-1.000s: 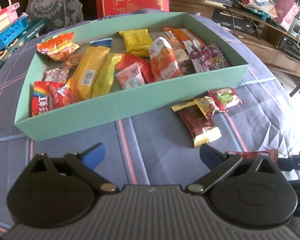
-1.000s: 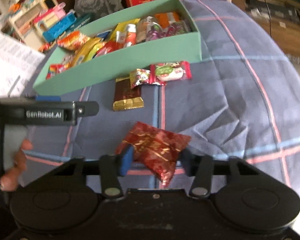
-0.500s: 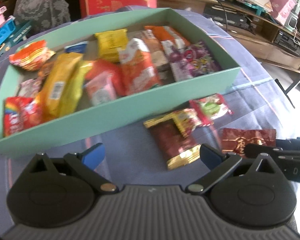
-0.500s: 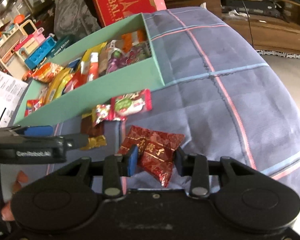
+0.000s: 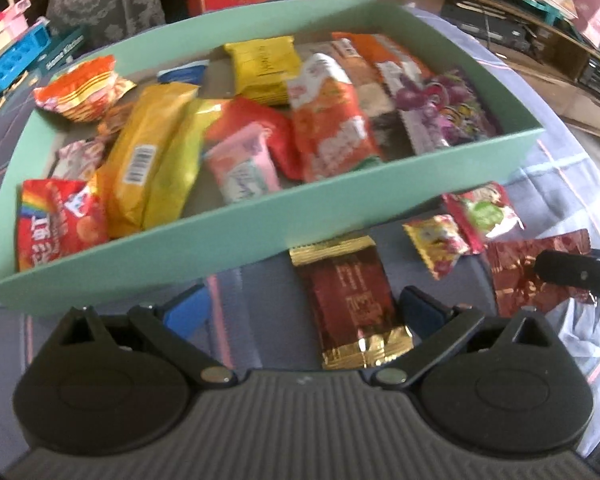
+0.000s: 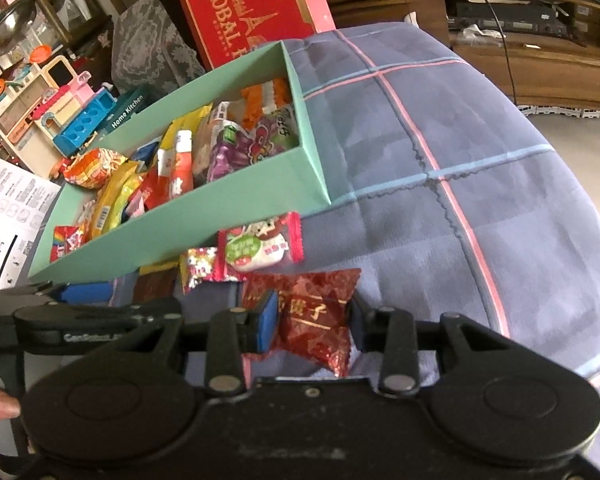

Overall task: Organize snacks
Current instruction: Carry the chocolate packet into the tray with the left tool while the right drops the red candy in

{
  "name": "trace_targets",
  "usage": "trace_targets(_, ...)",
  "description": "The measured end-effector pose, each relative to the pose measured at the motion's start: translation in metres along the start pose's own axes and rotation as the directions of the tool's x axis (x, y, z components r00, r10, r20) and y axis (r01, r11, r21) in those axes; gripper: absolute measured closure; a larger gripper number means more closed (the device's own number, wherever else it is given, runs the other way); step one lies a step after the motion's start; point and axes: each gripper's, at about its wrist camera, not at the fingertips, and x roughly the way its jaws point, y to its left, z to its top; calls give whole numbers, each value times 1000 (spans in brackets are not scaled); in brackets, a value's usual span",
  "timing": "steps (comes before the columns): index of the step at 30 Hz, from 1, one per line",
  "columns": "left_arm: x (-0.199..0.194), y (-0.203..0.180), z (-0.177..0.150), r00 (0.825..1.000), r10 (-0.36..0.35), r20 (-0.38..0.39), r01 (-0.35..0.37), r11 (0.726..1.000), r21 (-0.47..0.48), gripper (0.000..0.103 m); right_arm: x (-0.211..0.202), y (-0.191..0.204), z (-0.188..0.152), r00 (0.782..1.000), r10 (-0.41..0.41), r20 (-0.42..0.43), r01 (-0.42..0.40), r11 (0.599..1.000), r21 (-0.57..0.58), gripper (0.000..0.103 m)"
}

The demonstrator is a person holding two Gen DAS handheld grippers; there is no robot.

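Note:
A mint green box [image 5: 236, 236] [image 6: 260, 188] on the blue plaid cloth holds several snack packs. My left gripper [image 5: 304, 312] is open, its jaws either side of a dark red bar with gold ends [image 5: 352, 300] lying in front of the box. My right gripper [image 6: 310, 320] is shut on a red foil packet with gold print [image 6: 316, 316], also in the left wrist view [image 5: 528, 276]. A small yellow-red candy [image 5: 436, 246] [image 6: 196, 266] and a red-green-white pack [image 5: 484, 212] [image 6: 256, 248] lie by the box's front wall.
A red gift box [image 6: 244, 12] stands behind the green box. Toy kitchen pieces [image 6: 60, 116] and papers [image 6: 8, 200] lie to the left. A wooden shelf with electronics [image 6: 520, 16] stands at the right. The blue plaid cloth [image 6: 460, 180] falls away at the right.
My left gripper moved forward and right, so the dark red bar now lies between its open jaws. My right gripper carried the red foil packet closer to the box.

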Motion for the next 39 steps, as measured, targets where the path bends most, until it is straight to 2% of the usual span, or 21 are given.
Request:
trace_targets(4,1,-7,4,1000,-15,4,15,1000,26,5,3,2,3,1000,1,7,-1,1000,1,66)
trace_targets(8,-4,-18,2,999,-35,20,33,997,67,18,1,0,1,1000,11,7,-11,1000,17,64)
trace_targets(13,-7,-17,-4,999,-44,29,42,997,70,19,0,7,-4,1000,5,14,-5,1000,-7,56)
trace_targets(14,-8,-17,-5,998,-45,33,43,997,71,23,0,9,-6,1000,-4,21,4,1000,-21,56)
trace_targets(16,-12,-17,-7,998,-51,48,47,996,78,37,1,16,-11,999,-26,41,28,998,-57,55)
trace_targets(17,-15,-17,-8,997,-56,60,51,995,86,56,1,19,-13,998,-37,48,40,996,-76,55)
trace_targets(18,-18,-17,-9,996,-59,63,53,994,91,65,1,23,-15,998,-42,47,46,994,-94,58)
trace_targets(19,-20,-16,-10,996,-68,59,63,994,86,66,1,25,-15,999,-33,39,37,994,-100,68)
trace_targets(25,-28,-6,-20,995,-81,59,78,995,55,66,-6,25,-16,1000,23,8,-23,999,-33,76)
trace_targets(33,-54,6,-26,988,-120,99,118,992,33,66,-33,30,-9,998,20,65,-18,999,-33,79)
trace_targets(39,-82,17,-17,976,-153,155,152,988,16,66,-59,42,12,991,46,127,-40,998,-53,79)
